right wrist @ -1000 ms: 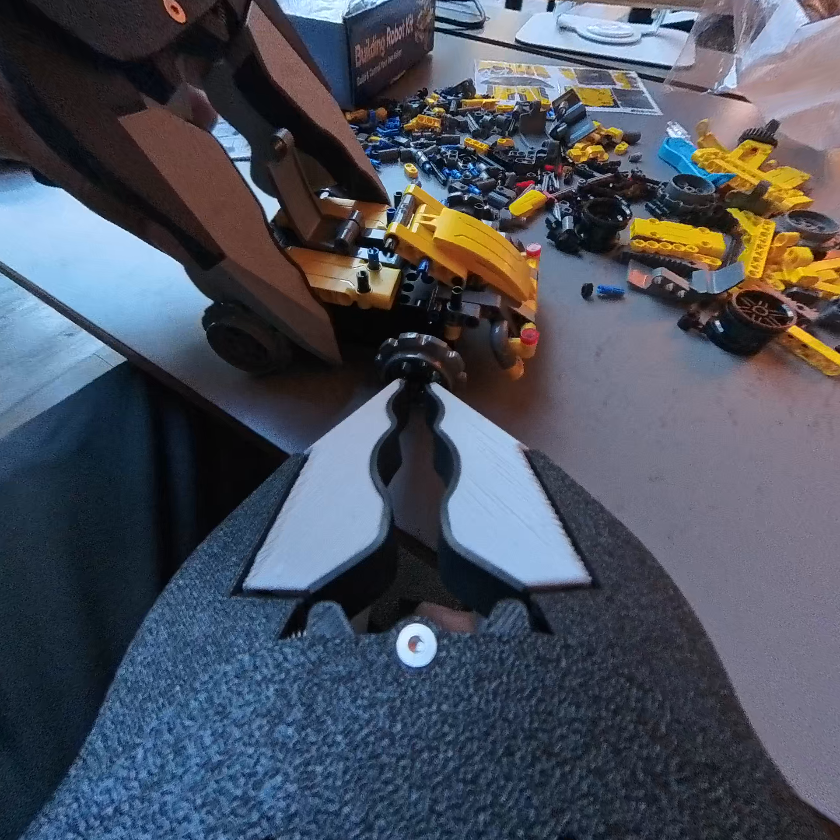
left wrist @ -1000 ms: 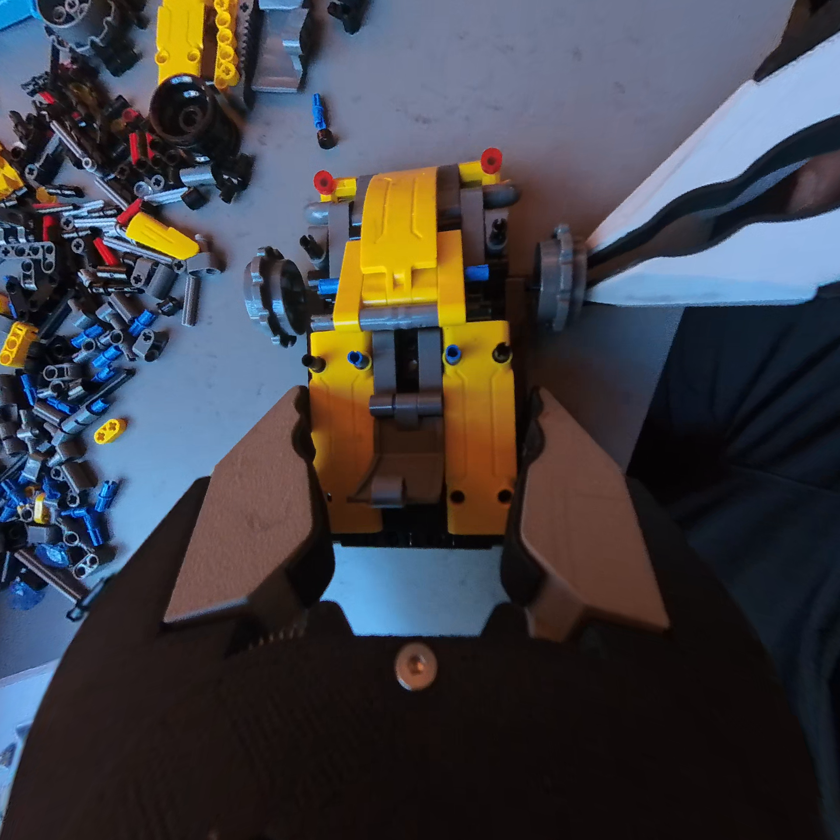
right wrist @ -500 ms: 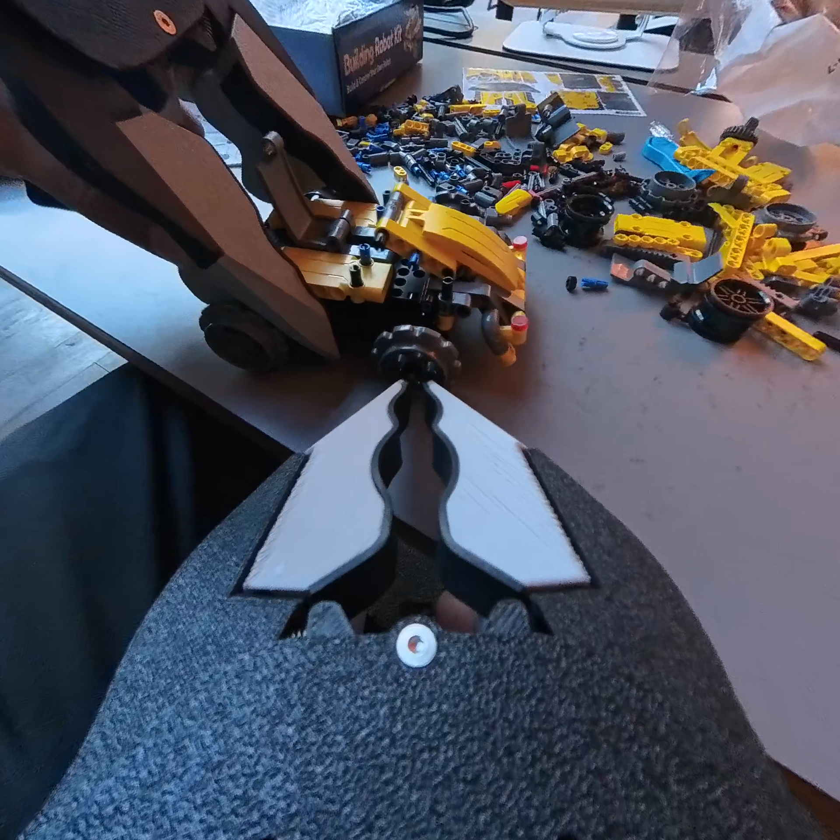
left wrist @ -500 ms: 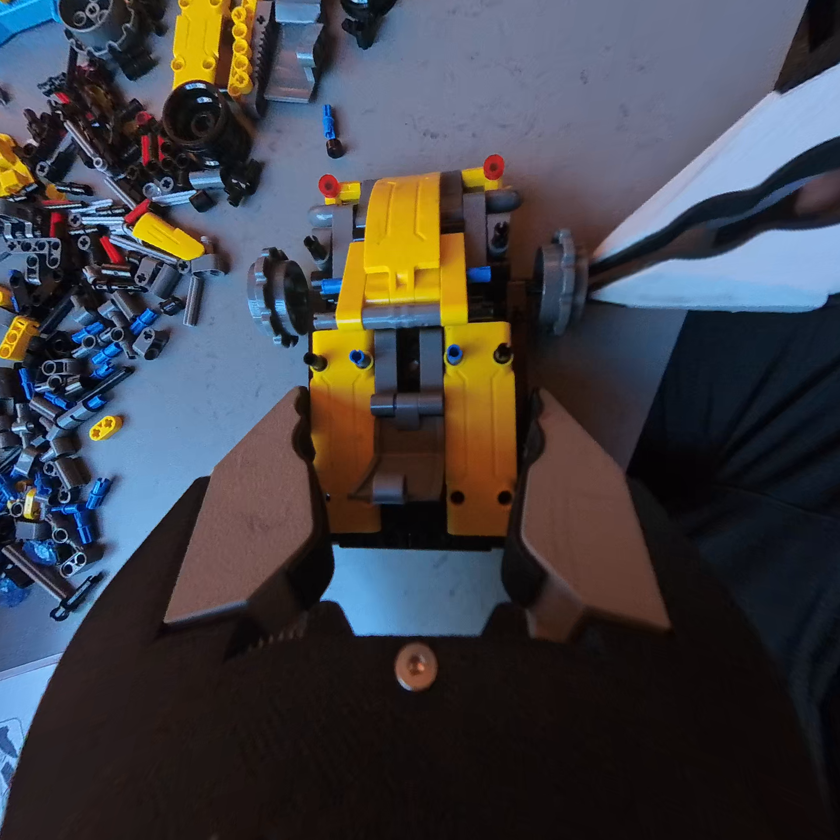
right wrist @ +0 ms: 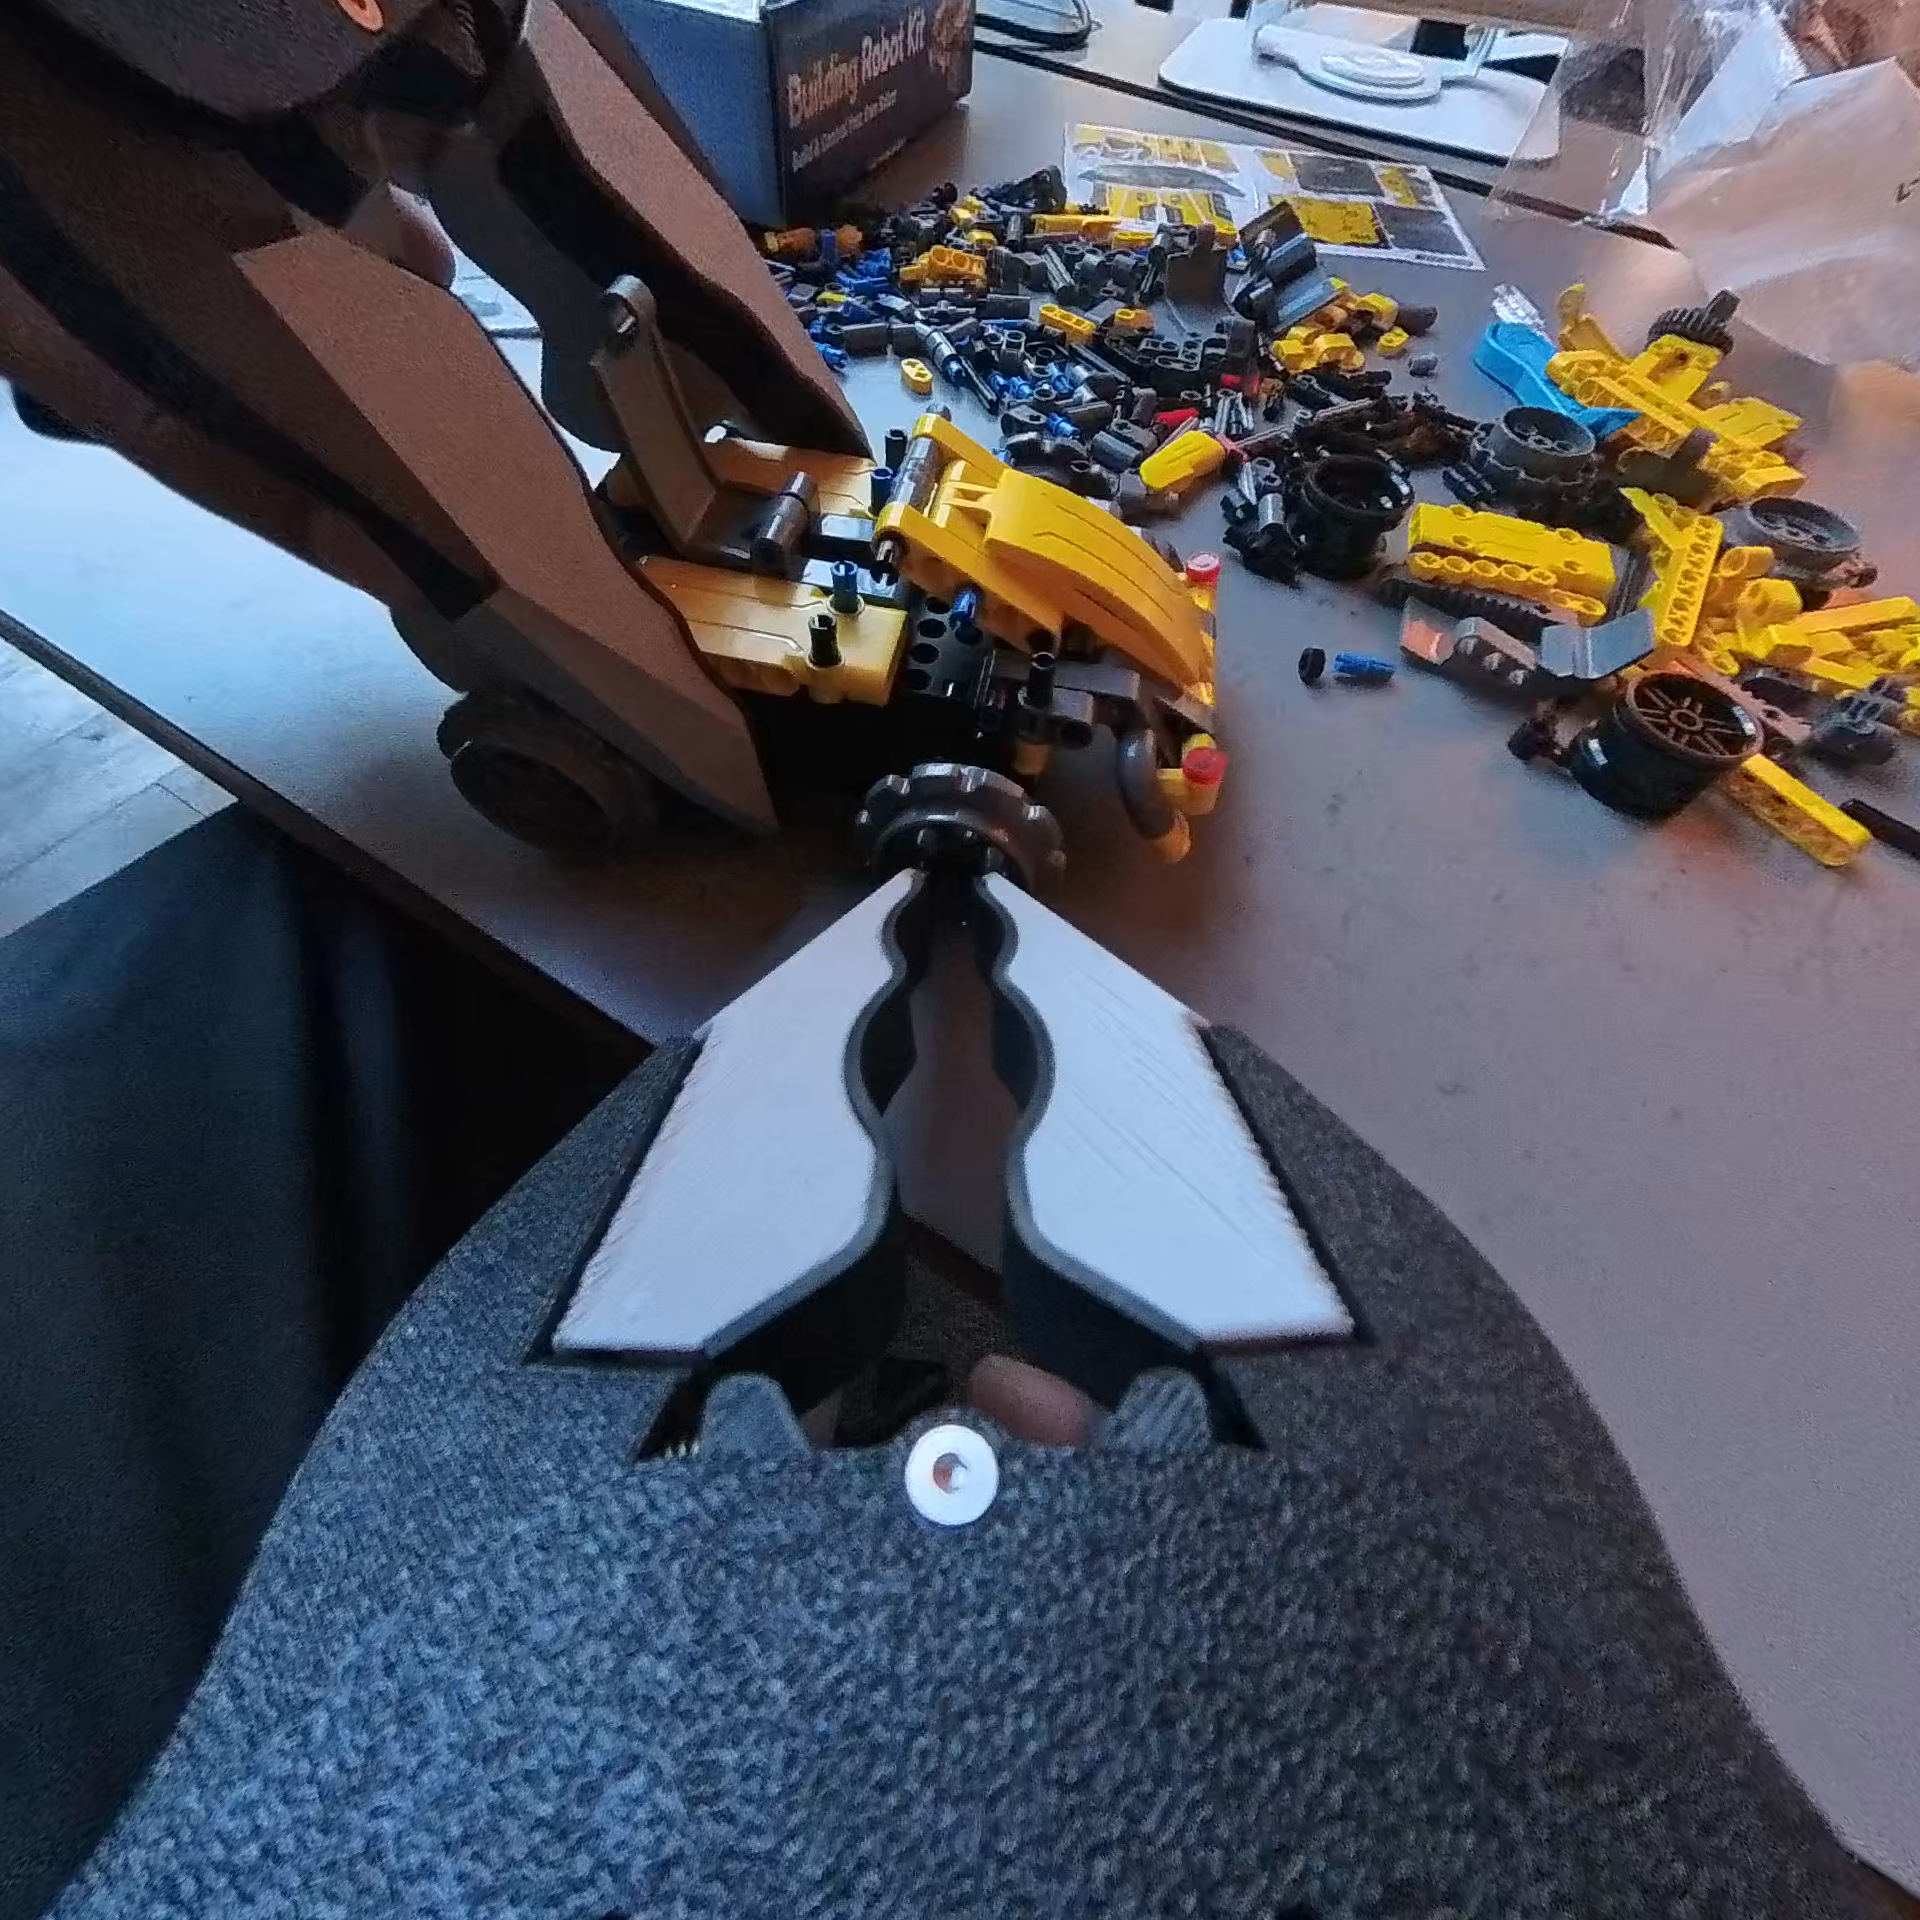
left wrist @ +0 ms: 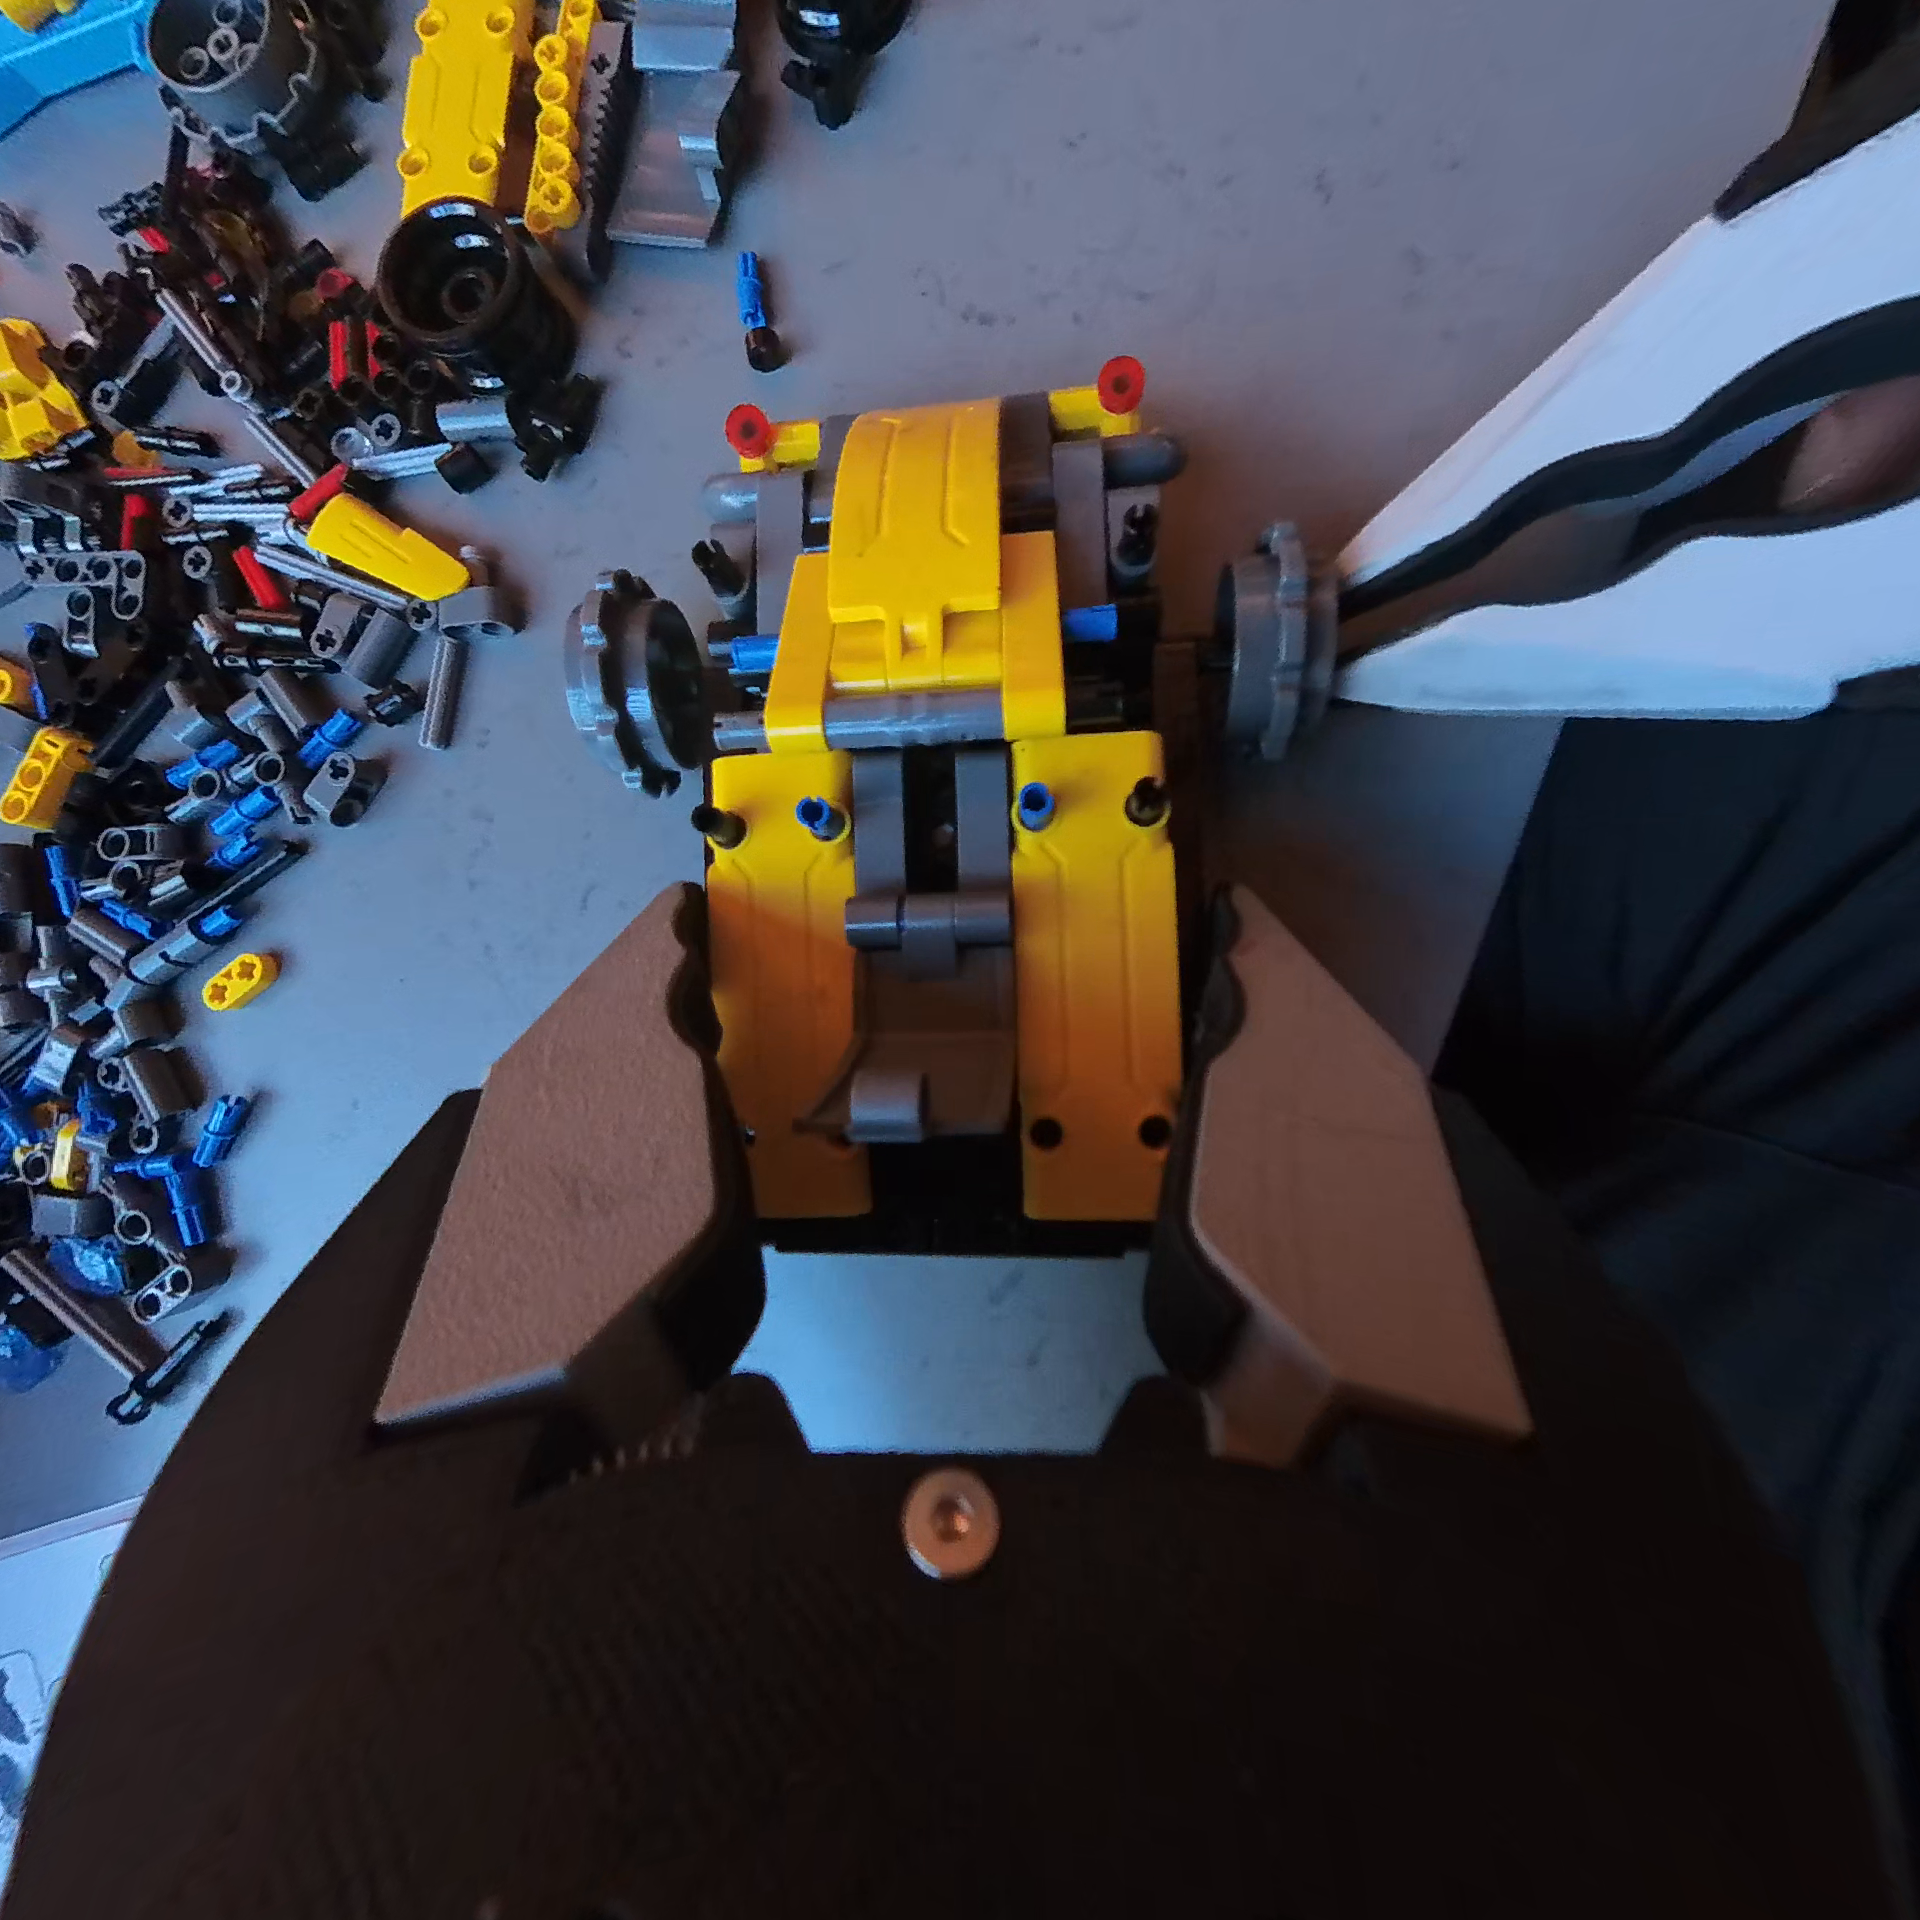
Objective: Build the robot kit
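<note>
A yellow and grey brick-built car (left wrist: 935, 623) stands on the grey table (left wrist: 1039, 208) near its edge. My left gripper (left wrist: 951, 935) has brown fingers (left wrist: 592, 1122) clamped on the car's rear sides. It also shows in the right wrist view (right wrist: 665, 665), above a black rear wheel (right wrist: 540, 769). My right gripper (right wrist: 951, 883) has white fingers (right wrist: 1132, 1143) closed, with the tips pinching the centre of the grey wheel hub (right wrist: 961, 821) on the car's side. That hub (left wrist: 1273, 655) and the white fingers (left wrist: 1558, 520) show in the left wrist view. A second hub (left wrist: 623, 681) sits on the opposite side.
A pile of loose small parts (left wrist: 156, 727) lies left of the car and also shows in the right wrist view (right wrist: 1143, 343). Nearby are a black tyre (left wrist: 462, 286), a spoked wheel (right wrist: 1673, 743), a box (right wrist: 862, 94), a printed sheet (right wrist: 1278, 197) and a plastic bag (right wrist: 1766, 187). A person's dark clothing (left wrist: 1714, 987) is beyond the table edge.
Both grips are held. The car and both grippers have shifted only slightly on the table.
</note>
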`<state>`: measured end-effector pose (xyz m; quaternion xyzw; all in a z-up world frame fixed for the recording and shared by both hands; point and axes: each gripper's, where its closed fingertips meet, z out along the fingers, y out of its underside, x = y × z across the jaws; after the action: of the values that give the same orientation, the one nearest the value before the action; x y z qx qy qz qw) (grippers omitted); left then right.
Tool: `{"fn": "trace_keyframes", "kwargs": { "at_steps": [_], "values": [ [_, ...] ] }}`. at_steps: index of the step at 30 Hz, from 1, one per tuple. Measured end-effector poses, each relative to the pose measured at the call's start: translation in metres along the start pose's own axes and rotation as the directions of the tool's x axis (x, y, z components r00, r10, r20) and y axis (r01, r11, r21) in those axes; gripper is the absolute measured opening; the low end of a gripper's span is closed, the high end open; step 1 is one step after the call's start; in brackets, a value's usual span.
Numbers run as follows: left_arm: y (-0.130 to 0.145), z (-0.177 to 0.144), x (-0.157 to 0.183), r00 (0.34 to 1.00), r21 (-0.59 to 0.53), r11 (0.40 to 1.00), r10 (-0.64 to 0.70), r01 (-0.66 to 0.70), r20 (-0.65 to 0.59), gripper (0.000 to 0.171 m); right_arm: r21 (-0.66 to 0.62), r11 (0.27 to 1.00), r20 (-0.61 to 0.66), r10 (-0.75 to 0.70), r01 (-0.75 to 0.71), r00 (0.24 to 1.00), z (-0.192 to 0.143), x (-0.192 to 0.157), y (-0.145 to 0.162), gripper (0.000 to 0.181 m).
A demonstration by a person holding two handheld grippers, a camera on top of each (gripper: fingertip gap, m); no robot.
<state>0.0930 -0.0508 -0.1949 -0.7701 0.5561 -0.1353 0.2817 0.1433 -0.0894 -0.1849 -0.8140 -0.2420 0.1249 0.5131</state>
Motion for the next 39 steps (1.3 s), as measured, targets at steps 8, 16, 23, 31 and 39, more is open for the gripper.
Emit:
{"fn": "trace_keyframes", "kwargs": {
  "at_steps": [8,16,23,31,39],
  "values": [
    [0.004,-0.005,-0.004,0.999,0.025,0.999,-0.039,0.039,0.025,0.092,0.076,0.997,0.041,0.012,-0.015,0.999,-0.016,0.003,-0.003,0.019],
    [0.015,-0.017,-0.008,0.997,0.014,0.999,-0.046,0.045,0.062,0.091,0.191,0.979,-0.015,0.073,-0.069,0.997,-0.043,0.042,-0.013,0.02],
    [0.025,-0.019,-0.013,0.984,0.003,0.991,-0.134,0.134,0.115,0.094,0.097,0.994,-0.036,0.045,-0.041,0.998,-0.033,0.067,-0.013,0.024],
    [0.005,-0.056,-0.02,0.96,0.28,0.946,-0.219,0.164,0.175,0.091,-0.152,0.984,0.137,-0.071,0.092,0.988,0.033,0.08,-0.019,0.021],
    [0.018,-0.086,-0.019,0.925,0.445,0.831,-0.38,0.333,0.018,0.089,-0.233,0.958,0.164,-0.13,0.167,0.978,0.074,0.09,-0.023,0.021]
  ]
}}
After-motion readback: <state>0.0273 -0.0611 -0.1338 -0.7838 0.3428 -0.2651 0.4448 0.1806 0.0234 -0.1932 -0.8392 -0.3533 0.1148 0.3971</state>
